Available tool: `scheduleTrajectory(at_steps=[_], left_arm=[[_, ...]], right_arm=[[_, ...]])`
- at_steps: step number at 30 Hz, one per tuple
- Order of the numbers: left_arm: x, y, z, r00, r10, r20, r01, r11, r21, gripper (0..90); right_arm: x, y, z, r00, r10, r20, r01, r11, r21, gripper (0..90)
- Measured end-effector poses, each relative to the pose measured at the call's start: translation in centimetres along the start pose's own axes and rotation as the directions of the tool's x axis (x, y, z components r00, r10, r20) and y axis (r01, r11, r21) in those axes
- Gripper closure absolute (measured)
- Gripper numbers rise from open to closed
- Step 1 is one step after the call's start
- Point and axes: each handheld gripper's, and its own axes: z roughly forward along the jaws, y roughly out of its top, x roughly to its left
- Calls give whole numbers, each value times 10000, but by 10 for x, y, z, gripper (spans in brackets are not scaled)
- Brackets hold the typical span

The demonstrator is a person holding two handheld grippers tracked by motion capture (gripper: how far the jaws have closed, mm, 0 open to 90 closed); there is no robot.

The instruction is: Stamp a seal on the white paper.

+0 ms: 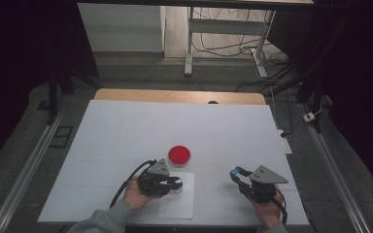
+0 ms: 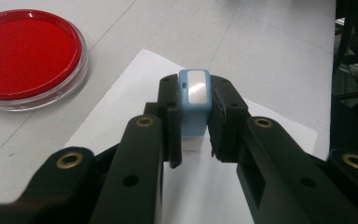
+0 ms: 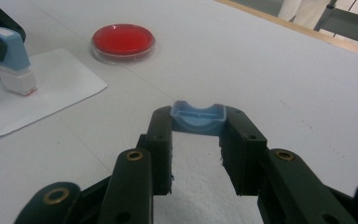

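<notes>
My left gripper (image 2: 195,122) is shut on a small blue stamp (image 2: 195,95) with a white base. The stamp stands upright with its base down on a white sheet of paper (image 2: 135,91). In the high view that gripper (image 1: 175,184) lies over the paper (image 1: 177,204) near the table's front. A round red ink pad (image 1: 179,155) in a clear dish sits just beyond the paper. My right gripper (image 3: 196,128) is shut on a blue cap (image 3: 198,117), held a little above the table at the front right (image 1: 235,173). Off to its left are the stamp (image 3: 15,60) and ink pad (image 3: 123,39).
A white cover (image 1: 126,131) spreads over the table, with a wooden edge (image 1: 179,96) showing at the far side. Beyond it are desk legs and cables (image 1: 223,46) on the floor. Metal rails (image 1: 29,165) run along both sides.
</notes>
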Motion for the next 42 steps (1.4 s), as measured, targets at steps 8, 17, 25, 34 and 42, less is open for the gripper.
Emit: scheduleTrajectory(at_steps=[8,17,25,34,42], left_arm=[[-2,-1,0,9999,88,-63,-88,9999,82,761],[-2,0,-1,10000,57,-69,-56,9998,186,762],[-5,2,1,9994,279,-215,-267,9982,538,763],[-6,2,3,9990,349,-267,-329,9968,734,765],[-10,3,3,9971,591,-486,-545,9943,911,766]], right_arm=[[0,0,0,10000,-8,-20,8,10000,-30,650],[0,0,0,10000,-24,-20,24,10000,-34,650],[0,0,0,10000,-35,-10,35,10000,-12,650],[0,0,0,10000,-37,9,37,10000,-18,650],[1,0,0,10000,-33,-22,33,10000,-13,650]])
